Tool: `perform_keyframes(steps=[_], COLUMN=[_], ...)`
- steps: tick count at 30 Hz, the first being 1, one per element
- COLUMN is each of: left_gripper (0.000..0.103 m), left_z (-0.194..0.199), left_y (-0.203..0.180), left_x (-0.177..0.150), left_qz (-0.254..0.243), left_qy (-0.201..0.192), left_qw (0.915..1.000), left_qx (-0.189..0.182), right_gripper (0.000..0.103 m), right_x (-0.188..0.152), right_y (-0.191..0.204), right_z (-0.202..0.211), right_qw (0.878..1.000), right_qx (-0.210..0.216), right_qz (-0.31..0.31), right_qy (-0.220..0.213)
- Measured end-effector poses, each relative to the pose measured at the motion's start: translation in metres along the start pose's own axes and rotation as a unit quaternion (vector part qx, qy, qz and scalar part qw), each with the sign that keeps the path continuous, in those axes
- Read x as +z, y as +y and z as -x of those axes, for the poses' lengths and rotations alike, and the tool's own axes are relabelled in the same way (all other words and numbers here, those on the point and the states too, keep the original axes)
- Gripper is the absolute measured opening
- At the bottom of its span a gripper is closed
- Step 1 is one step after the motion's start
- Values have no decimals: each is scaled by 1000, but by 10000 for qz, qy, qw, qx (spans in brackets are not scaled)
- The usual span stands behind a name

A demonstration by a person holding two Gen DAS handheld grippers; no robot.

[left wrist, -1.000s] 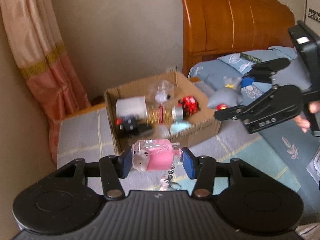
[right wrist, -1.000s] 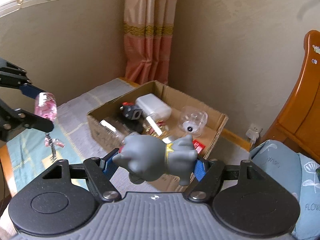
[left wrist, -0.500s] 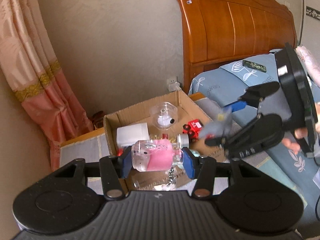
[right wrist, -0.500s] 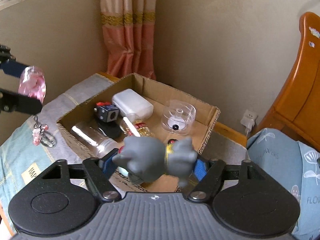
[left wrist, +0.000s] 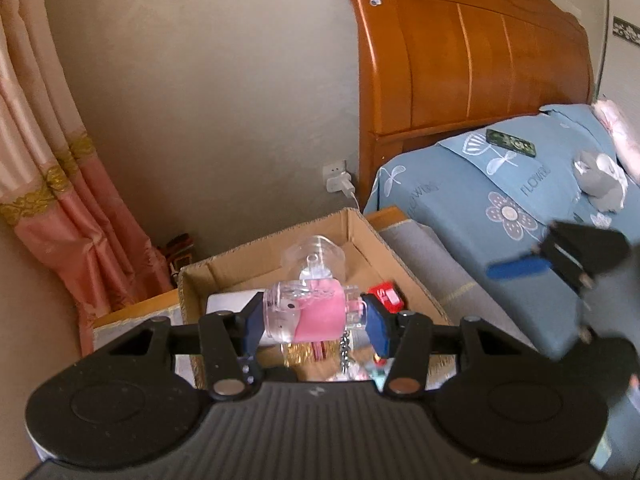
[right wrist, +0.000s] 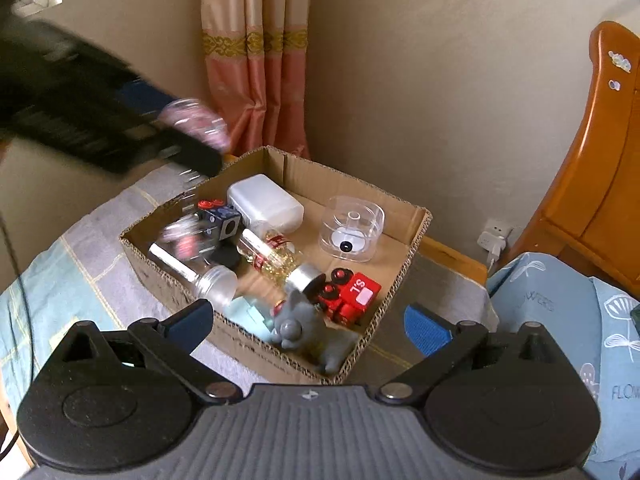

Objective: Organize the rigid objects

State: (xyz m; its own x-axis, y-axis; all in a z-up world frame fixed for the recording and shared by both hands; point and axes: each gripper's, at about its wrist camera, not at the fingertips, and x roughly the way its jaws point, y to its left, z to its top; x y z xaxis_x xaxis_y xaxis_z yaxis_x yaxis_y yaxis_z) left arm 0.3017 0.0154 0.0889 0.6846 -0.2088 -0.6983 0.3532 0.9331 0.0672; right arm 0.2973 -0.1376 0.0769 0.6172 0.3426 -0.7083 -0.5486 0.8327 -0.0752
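Your pink keychain bottle [left wrist: 316, 312] is clamped crosswise in the left gripper [left wrist: 314, 320], hanging above the cardboard box [right wrist: 416, 240], near its left edge. The grey toy [right wrist: 300, 326] already lies inside by the box's near edge, beside the red truck [right wrist: 352, 294], and your right gripper [right wrist: 308, 322] stands wide apart, holding nothing. Judged from this, the drop is in hand: lower over bare floor near the clear case [right wrist: 352, 228], then part the tongs.

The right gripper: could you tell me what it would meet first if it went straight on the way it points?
Probably the grey toy in the cardboard box, which lies between the right gripper's open fingers; depth is uncertain.
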Motion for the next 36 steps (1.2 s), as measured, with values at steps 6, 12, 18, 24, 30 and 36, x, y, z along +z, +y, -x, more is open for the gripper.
perform_keyframes(steps=[6, 12, 18, 24, 30, 36], left_gripper=[50, 50, 50, 94, 98, 101], left_z=[-32, -67, -97, -94, -50, 10], left_y=[-1, -1, 3, 9, 4, -13], left_x=[14, 19, 14, 8, 0, -44], left_qz=[104, 236, 356, 561, 582, 651], left_qy=[110, 348, 594, 542, -98, -503], left_qw=[9999, 9991, 9973, 9960, 9964, 9909], left_qx=[40, 89, 251, 445, 616, 1068], right_gripper=[103, 103, 103, 103, 103, 103], right_x=[-7, -10, -13, -14, -15, -27], right_y=[0, -6, -10, -12, -8, -1], right_z=[9, 14, 17, 18, 28, 39], right_qw=[10000, 9999, 9998, 9996, 9986, 9917], right_qx=[-36, -36, -64, -52, -127, -554], right_qz=[11, -134, -194, -254, -506, -1156], right_qy=[50, 69, 64, 66, 18, 67])
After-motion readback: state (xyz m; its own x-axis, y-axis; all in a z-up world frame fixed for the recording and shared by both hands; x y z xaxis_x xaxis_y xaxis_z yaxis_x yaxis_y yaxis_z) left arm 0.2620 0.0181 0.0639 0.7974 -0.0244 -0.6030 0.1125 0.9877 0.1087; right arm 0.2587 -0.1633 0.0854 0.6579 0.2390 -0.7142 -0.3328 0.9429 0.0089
